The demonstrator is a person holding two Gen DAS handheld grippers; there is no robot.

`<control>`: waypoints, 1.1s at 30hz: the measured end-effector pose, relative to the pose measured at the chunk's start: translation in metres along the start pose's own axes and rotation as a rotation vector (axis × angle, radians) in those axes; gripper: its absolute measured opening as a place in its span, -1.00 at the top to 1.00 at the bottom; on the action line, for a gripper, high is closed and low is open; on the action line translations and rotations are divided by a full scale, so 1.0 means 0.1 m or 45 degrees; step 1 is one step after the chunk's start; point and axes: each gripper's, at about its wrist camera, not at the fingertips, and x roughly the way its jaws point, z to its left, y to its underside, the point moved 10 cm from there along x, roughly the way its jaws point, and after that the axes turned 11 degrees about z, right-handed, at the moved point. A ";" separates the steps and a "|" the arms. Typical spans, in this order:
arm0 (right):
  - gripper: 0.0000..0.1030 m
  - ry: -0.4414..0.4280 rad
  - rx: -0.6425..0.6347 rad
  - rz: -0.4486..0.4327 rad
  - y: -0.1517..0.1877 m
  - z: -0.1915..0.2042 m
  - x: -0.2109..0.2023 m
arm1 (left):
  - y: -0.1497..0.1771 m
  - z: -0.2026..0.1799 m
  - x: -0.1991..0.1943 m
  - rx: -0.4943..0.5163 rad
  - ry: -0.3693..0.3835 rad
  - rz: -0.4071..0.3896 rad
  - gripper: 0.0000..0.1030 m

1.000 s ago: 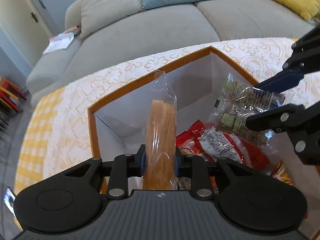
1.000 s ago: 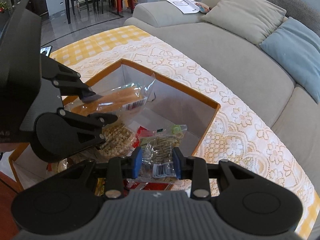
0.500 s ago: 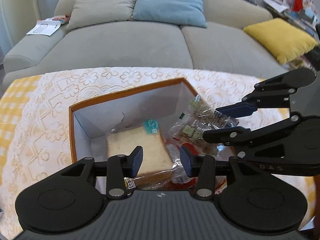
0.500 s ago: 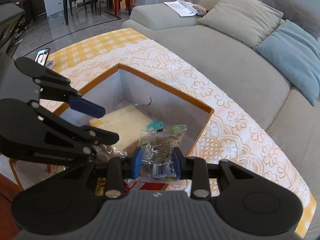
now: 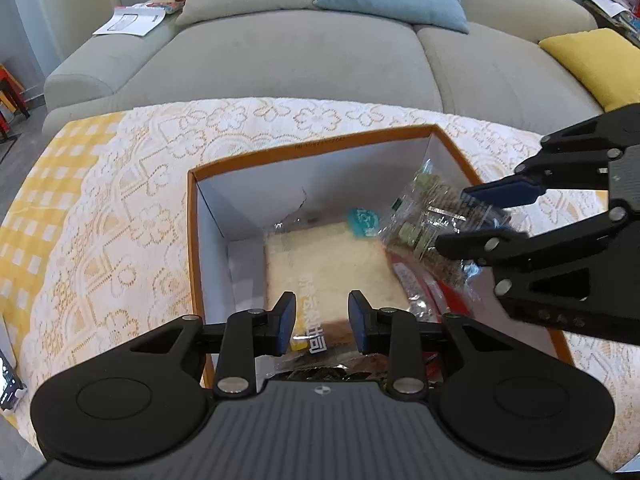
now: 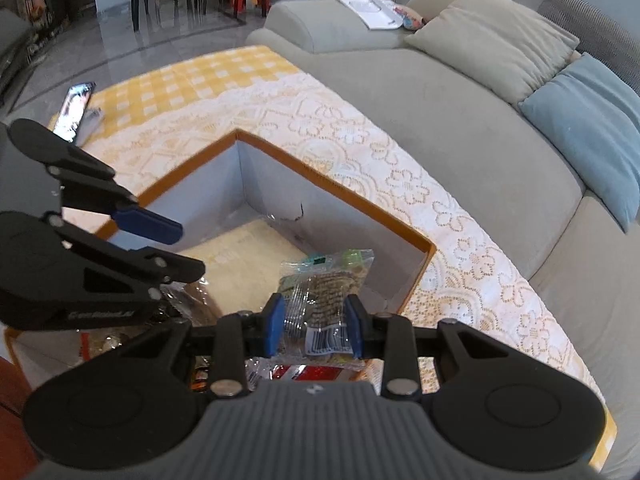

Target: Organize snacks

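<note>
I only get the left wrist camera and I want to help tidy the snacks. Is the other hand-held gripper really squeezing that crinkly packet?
Observer: Yes. In the right wrist view, the right hand-held gripper has a blue pad pressed on each side of the clear packet.
Operator: Does the packet have a label?
Observer: A white barcode sticker sits low on it, between the pads.
Operator: Is anything lying outside the box?
Observer: A phone lies on the yellow checked cloth, well away from the box.
</note>
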 end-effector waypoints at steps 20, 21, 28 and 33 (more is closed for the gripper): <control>0.13 0.078 0.006 0.052 0.07 -0.03 -0.08 | 0.05 -0.18 -0.13 0.067 -0.089 0.011 0.17; 0.12 0.079 0.003 0.043 0.08 -0.03 -0.14 | 0.05 -0.21 -0.18 0.069 -0.102 0.005 0.05; 0.05 0.039 0.075 -0.009 0.36 -0.05 -0.67 | 0.15 -0.48 -0.62 0.070 -0.197 -0.056 -0.03; -0.06 0.020 0.170 -0.082 0.71 -0.11 -1.08 | 0.24 -0.72 -1.03 0.071 -0.305 -0.175 -0.05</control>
